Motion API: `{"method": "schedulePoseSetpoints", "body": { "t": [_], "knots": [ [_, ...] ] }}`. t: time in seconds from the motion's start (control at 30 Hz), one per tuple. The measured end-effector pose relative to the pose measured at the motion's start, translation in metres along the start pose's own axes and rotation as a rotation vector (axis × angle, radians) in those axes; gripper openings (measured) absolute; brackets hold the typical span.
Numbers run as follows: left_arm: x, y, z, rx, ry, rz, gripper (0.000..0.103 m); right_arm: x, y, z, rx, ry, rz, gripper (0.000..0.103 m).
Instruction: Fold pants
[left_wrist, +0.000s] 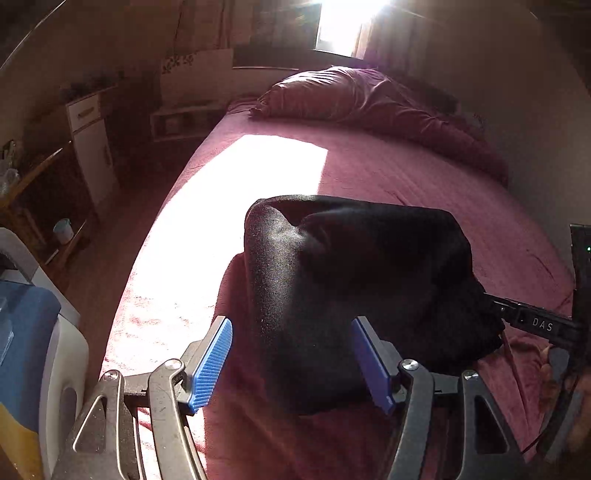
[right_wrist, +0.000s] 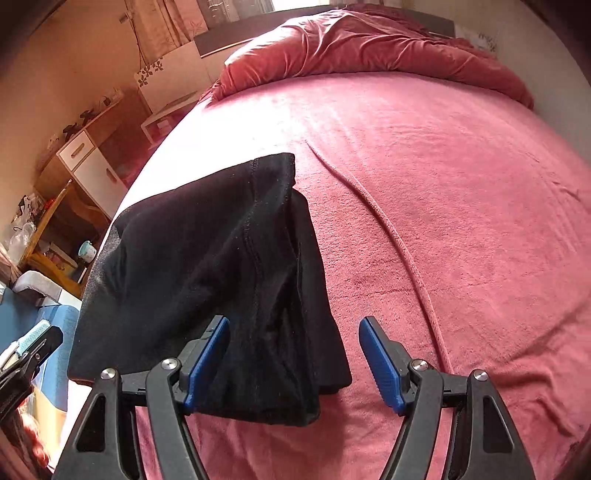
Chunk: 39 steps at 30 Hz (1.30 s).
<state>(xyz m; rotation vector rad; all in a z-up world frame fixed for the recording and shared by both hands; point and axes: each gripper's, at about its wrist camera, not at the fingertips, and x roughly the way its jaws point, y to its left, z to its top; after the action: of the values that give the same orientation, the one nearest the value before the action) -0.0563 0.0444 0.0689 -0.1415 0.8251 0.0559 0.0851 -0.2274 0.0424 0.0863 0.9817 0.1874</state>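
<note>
— Blue-padded left gripper?
— Spread wide, gripping nothing, poised over folded black pants on pink bedspread.
— Right gripper?
— Spread wide too, empty; pants below, toward its left pad.

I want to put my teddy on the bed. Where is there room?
Plenty: the bare pink bedspread between the folded black pants and the crumpled duvet at the far end. It's crowded only near the front left edge, where the pants lie.
</note>
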Motion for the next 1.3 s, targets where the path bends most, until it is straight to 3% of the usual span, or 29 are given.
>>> {"method": "schedulePoseSetpoints", "body": {
  "t": [0.4, 0.77, 1.3],
  "knots": [
    [-0.039, -0.008, -0.02, 0.024, -0.057, 0.009, 0.068, -0.027, 0.039, -0.029, -0.052, -0.052, 0.003, 0.076],
    [-0.061, -0.007, -0.048, 0.015, -0.082, 0.068, 0.068, -0.048, 0.067, -0.072, -0.088, -0.093, -0.03, 0.078],
    [-0.069, -0.013, -0.07, 0.029, -0.086, 0.083, 0.072, -0.071, 0.073, -0.11, -0.08, -0.107, -0.071, 0.079]
  ]
}}
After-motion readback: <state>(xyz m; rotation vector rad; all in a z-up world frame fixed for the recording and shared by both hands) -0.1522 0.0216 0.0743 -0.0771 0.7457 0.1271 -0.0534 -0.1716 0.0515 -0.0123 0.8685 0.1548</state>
